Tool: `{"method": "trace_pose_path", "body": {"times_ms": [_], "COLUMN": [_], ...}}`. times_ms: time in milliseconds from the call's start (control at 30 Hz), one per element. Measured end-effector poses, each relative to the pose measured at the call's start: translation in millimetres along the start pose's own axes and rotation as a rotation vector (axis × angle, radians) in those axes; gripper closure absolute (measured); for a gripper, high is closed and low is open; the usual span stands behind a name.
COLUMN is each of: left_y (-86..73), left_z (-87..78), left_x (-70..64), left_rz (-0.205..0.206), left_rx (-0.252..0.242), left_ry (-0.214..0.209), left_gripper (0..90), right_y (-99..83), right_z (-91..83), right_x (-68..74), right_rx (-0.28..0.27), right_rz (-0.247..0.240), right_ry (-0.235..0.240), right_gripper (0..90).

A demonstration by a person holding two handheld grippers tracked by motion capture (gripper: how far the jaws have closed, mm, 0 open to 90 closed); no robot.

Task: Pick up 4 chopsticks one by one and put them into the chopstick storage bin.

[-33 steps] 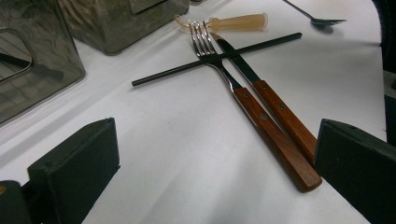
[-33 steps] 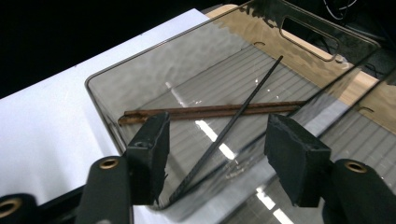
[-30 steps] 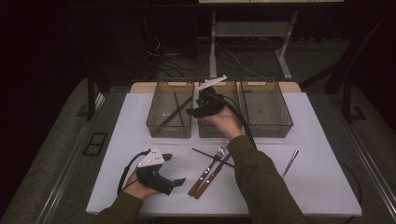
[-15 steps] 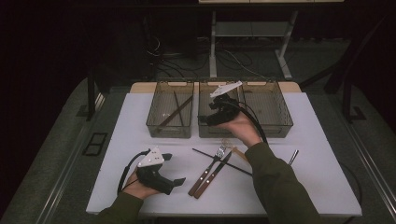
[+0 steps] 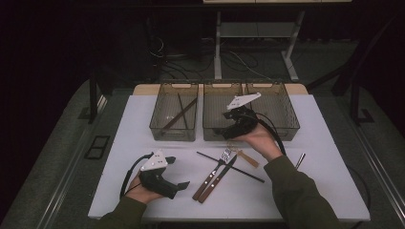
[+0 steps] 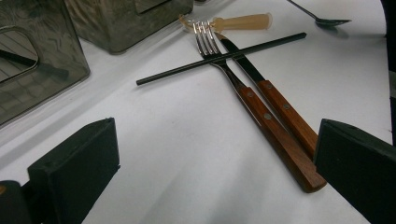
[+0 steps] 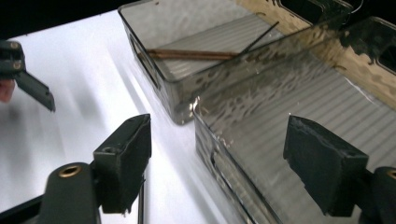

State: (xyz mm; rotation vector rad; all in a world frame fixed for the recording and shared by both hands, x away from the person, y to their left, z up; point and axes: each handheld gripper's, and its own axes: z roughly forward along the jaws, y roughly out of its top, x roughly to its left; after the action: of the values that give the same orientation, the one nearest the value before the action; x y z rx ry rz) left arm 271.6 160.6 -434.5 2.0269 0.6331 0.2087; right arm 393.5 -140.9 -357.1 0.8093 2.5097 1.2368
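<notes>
Left hand-held gripper (image 5: 179, 186) rests on the bench (image 5: 119, 167), jaws spread, empty, just left of the fork (image 6: 224, 65) and knife (image 6: 261, 81), which lie under a black chopstick (image 6: 219, 58). Right hand-held gripper (image 7: 217, 158), jaws spread, empty, hangs over the middle bin's (image 7: 280, 121) front wall.

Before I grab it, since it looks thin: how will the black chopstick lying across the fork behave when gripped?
The black chopstick looks straight and slender, so probably stiff and light. It rests across the fork and knife, so it may roll or slide off when nudged. Its smooth surface could slip between the jaws.
</notes>
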Motion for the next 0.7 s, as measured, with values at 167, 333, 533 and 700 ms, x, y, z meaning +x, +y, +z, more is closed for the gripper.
{"method": "trace_pose_path", "body": {"times_ms": [167, 333, 533, 700], "left_y": [0.1, 0.0, 0.2, 0.4], "left_z": [-0.4, -0.5, -1.3, -0.1], "left_x": [0.8, 1.3, 1.3, 0.4], "left_rz": [0.008, 0.005, 0.007, 0.008], "left_rx": [0.011, 0.012, 0.005, 0.008], "left_ry": [0.0, -0.002, -0.005, -0.005], "left_gripper": [0.0, 0.0, 0.0, 0.0], "right_y": [-15.0, -30.8, -52.4, -72.5], "right_z": [-10.3, -18.8, -26.3, -32.0], "right_x": [-0.8, 0.2, 5.7, 10.9], "right_rx": [-0.005, -0.003, 0.019, 0.045], "right_rz": [0.004, 0.001, -0.005, -0.01], "right_ry": [0.002, 0.01, 0.013, 0.009], "right_gripper": [21.2, 20.9, 20.8, 21.3]}}
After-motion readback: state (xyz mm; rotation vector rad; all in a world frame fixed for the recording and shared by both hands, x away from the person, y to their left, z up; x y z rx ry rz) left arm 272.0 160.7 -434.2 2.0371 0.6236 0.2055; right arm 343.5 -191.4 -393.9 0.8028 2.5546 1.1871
